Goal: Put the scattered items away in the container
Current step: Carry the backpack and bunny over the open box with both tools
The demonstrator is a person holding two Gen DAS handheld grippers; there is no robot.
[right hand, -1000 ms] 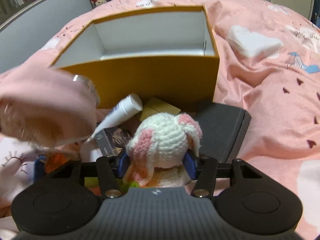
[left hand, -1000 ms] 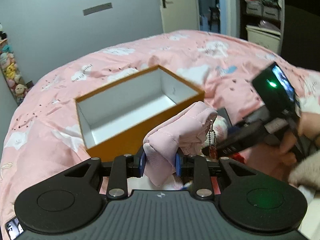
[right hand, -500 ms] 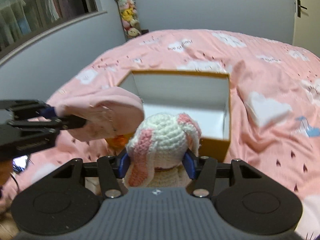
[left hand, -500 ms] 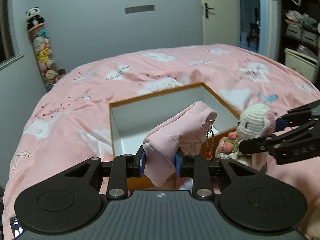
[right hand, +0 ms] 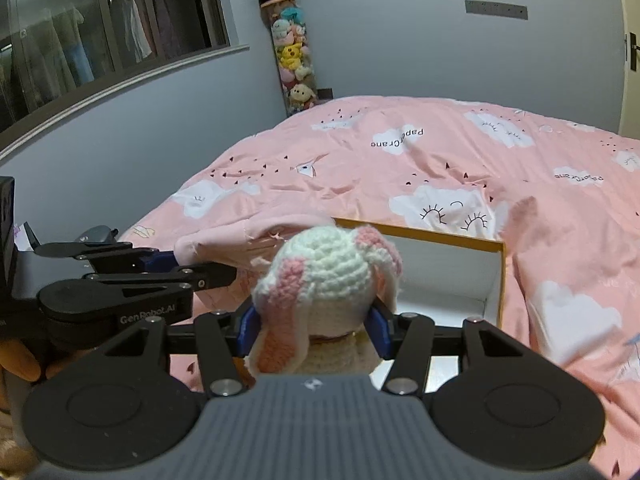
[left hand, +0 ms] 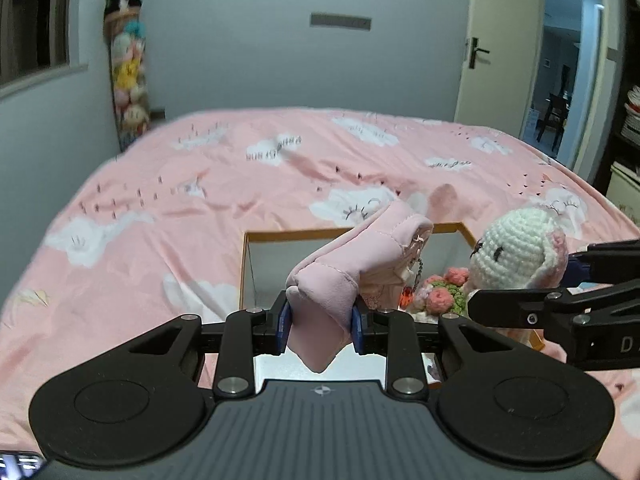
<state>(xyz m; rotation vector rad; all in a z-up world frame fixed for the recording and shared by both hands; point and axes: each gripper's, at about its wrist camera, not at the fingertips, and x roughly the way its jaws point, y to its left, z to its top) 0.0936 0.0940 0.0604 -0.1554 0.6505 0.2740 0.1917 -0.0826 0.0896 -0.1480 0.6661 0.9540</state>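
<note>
My left gripper [left hand: 321, 326] is shut on a soft pink pouch [left hand: 352, 260] with a small chain charm hanging from it. The pouch hangs above the near side of an orange box [left hand: 288, 235] with a white inside, which lies on the bed. My right gripper [right hand: 313, 330] is shut on a crocheted white and pink bunny [right hand: 328, 276], held over the same box [right hand: 440, 237]. In the left wrist view the bunny [left hand: 516, 248] carries a knitted flower posy and sits just right of the pouch. In the right wrist view the pouch [right hand: 240, 236] shows left of the bunny.
A pink duvet with cloud prints [left hand: 200, 200] covers the bed around the box. A tall tube of plush toys [right hand: 292, 48] stands against the far wall. A door [left hand: 496, 40] stands open at the back right. A hand [right hand: 20, 360] holds the left gripper.
Both grippers have lifted with their loads and swung in over the box. The small items by the box's near wall have dropped out of view. Both grips are unchanged.
</note>
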